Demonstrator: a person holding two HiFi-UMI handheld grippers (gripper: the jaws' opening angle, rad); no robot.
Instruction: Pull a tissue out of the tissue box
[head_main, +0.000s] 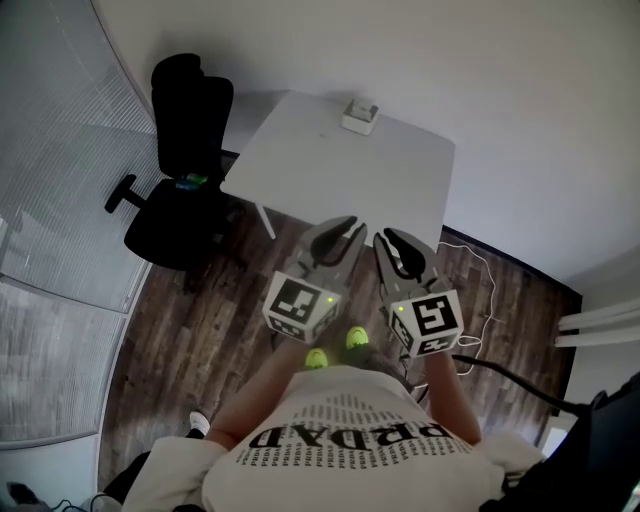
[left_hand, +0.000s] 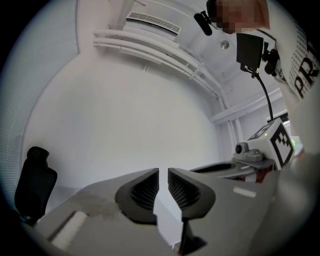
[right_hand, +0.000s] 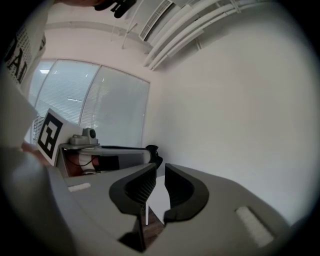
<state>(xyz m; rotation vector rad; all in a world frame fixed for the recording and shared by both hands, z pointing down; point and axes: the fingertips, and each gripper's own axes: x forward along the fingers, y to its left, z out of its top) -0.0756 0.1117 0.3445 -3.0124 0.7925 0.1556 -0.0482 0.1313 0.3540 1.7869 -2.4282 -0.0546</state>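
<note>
A small white tissue box (head_main: 360, 117) stands at the far edge of a white table (head_main: 330, 170). I hold both grippers side by side, low over the wooden floor and short of the table's near edge, pointing roughly level at it. The left gripper (head_main: 352, 228) (left_hand: 163, 175) has only a narrow slit between its ribbed pads, with nothing in it. On the right gripper (head_main: 385, 238) (right_hand: 160, 172) the jaws stand the same way, slightly apart and empty. Through each slit a strip of the white table (left_hand: 167, 215) (right_hand: 159, 200) shows. The tissue box appears in neither gripper view.
A black office chair (head_main: 180, 190) (left_hand: 32, 185) stands left of the table, by a glass wall with blinds (head_main: 50, 200). White walls run behind the table. A thin cable (head_main: 480, 290) loops on the dark wood floor at the right. My green shoes (head_main: 335, 348) are below the grippers.
</note>
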